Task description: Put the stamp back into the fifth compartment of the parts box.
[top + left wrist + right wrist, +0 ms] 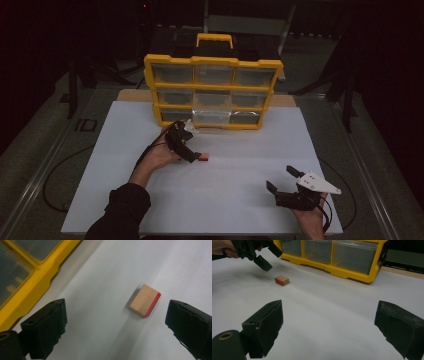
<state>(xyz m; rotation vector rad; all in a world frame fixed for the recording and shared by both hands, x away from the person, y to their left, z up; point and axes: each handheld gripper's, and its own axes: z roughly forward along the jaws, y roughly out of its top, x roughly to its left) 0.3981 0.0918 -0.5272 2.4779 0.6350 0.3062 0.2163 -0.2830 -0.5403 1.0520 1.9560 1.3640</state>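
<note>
Hovering over the small wooden block lying mid-counter near the yellow organizer, the left gripper is holding its fingers wide and empty; closing off-centre risks nudging the block away. The right gripper is resting open, empty, near-right.

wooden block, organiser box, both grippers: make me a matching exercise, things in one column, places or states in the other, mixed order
Things:
1. wooden block
2. organiser box
3. left gripper
4. right gripper

Places or states:
A. standing at the far edge of the white sheet
B. open, near the sheet's front right corner
C. lying on the sheet, one side red
D. open, just above the block

Pairs: 1-C, 2-A, 3-D, 4-B
</note>
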